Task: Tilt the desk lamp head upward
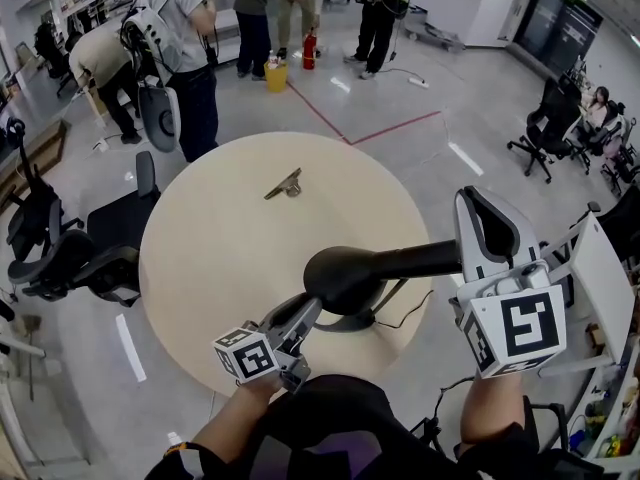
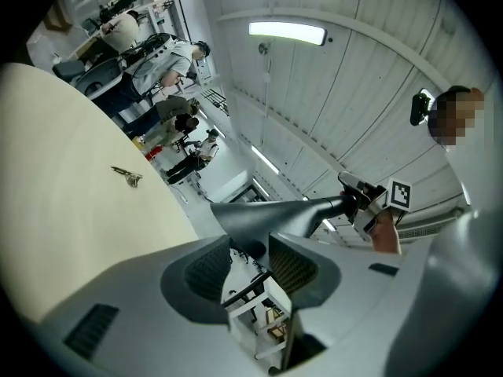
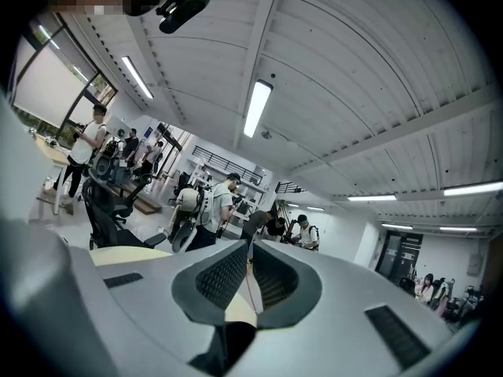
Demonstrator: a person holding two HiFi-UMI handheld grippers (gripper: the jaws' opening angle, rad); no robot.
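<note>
A black desk lamp stands near the front edge of the round beige table. Its cone head hangs over the base, and its neck runs to the right. My left gripper reaches up from below, jaws shut on the lower edge of the lamp head. My right gripper stands upright by the far end of the neck, which lies against its side. In the right gripper view the right gripper has its jaws nearly together with nothing between them.
A small metal clip lies at the table's far side. The lamp's cord trails right off the base. Black office chairs stand to the left, a white desk to the right, and several people stand beyond the table.
</note>
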